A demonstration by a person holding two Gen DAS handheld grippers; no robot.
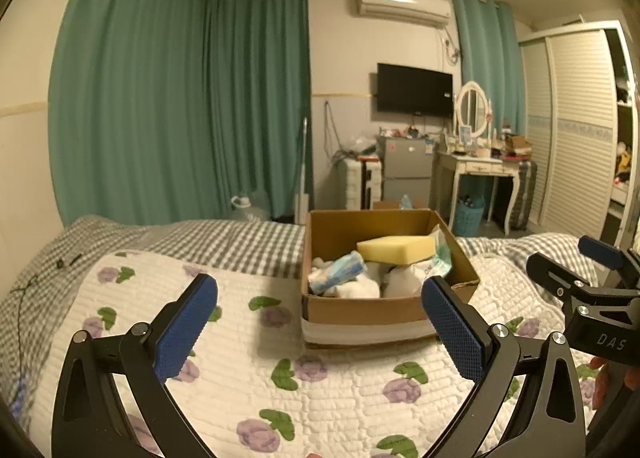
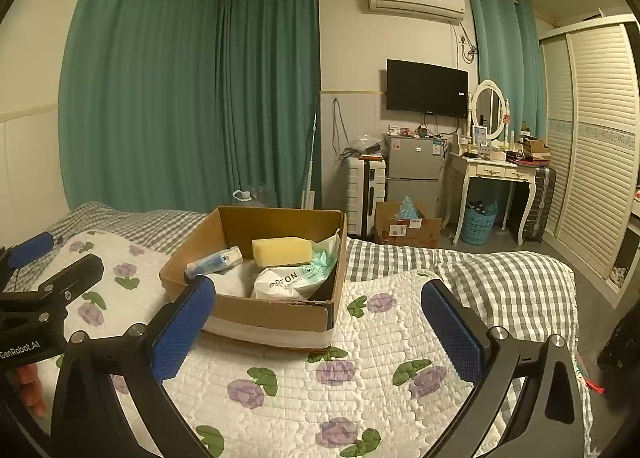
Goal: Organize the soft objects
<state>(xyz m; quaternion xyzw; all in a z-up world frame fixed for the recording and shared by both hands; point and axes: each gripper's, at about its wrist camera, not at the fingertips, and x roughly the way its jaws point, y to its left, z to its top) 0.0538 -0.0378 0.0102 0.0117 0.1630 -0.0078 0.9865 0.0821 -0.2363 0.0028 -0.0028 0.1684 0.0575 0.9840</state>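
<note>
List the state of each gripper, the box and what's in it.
left gripper: open, empty
right gripper: open, empty
cardboard box: open-topped, upright on quilt
yellow sponge: in box, on top
tissue pack: in box, lying tilted
cotton wipes bag: in box, crumpled

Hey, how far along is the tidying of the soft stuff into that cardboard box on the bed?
Looks nearly or fully done: the yellow sponge, a blue-and-white tissue pack and a white cotton-pad bag already sit in the cardboard box. Nothing is in hand; the left gripper and right gripper are both open and empty. No loose soft item shows on the floral quilt.
</note>
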